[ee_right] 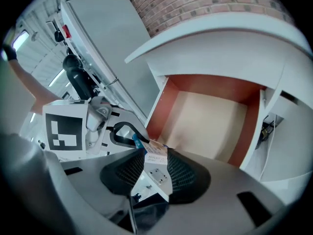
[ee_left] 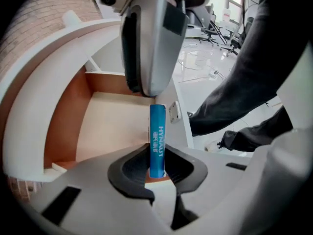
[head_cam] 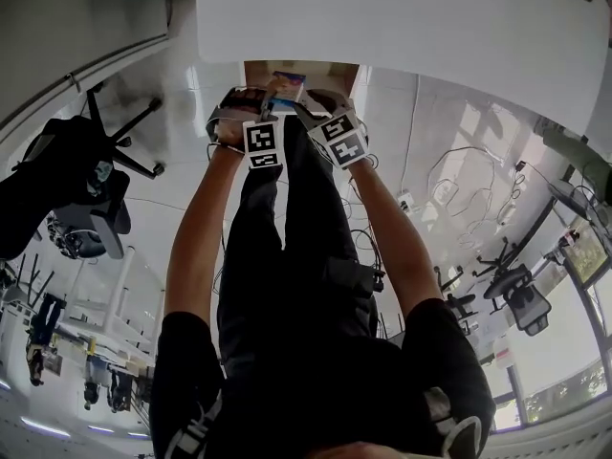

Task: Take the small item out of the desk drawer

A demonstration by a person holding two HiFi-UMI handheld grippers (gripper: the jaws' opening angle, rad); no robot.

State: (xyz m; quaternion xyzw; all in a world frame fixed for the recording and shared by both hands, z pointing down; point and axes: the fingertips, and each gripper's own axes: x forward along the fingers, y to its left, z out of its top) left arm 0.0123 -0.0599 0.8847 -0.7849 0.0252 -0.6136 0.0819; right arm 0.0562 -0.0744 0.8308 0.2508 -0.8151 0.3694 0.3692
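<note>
**Both grippers on the box above the open drawer**

The small flat cardboard box with a blue edge and a white printed face [ee_left: 157, 136] is out of the open wooden drawer with reddish-brown sides and a pale floor [ee_right: 210, 126]. It hangs above the drawer's front edge, apart from the drawer's floor.

The left gripper [ee_left: 156, 169] points steeply down toward the drawer. Its jaws are set to a narrow gap across the box's thin dimension. Both dark pads lie against the broad faces, and the blue edge, lettered HYNAUT, stands upright between them.

The right gripper [ee_right: 155, 177] reaches toward the drawer from the opposite side. Its jaws are spread wide across the box's broader dimension. The box fills that gap and both ribbed pads touch its sides, so each gripper has a hold on the same box. In the left gripper view, the box's far end meets the right gripper's tips over the drawer's right front corner.

The drawer stands open beneath a white desk top [head_cam: 402, 27]. A red brick wall [ee_right: 205, 4] rises behind the drawer. In the head view the person's forearms stretch down to the drawer. A black office chair [head_cam: 86, 189] stands well to the left of the drawer on a glossy pale floor.
</note>
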